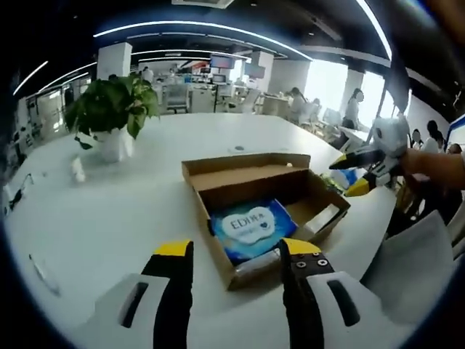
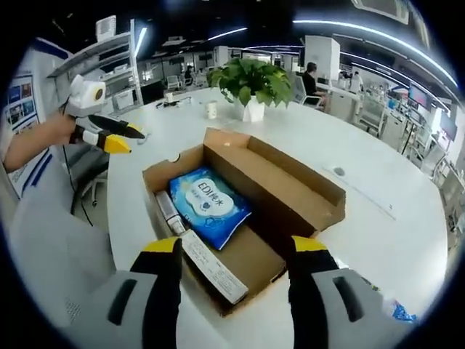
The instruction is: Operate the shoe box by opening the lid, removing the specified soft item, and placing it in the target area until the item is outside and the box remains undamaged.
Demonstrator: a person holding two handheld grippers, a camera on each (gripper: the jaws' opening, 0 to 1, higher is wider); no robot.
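Shoe box [image 2: 247, 218]: lid folded back, exposing blue wipes pack [image 2: 209, 206].
Left tongs [image 1: 236, 251], right tongs [image 2: 232, 247]: both agape, empty, poised for reaching in.

Long item [image 1: 259, 262] at shoe box [image 1: 247, 166] near wall was half hidden by rim; white strip's [image 2: 211, 270] print too small to read.

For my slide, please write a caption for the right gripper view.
Open right gripper above open shoe box holding blue soft pack.
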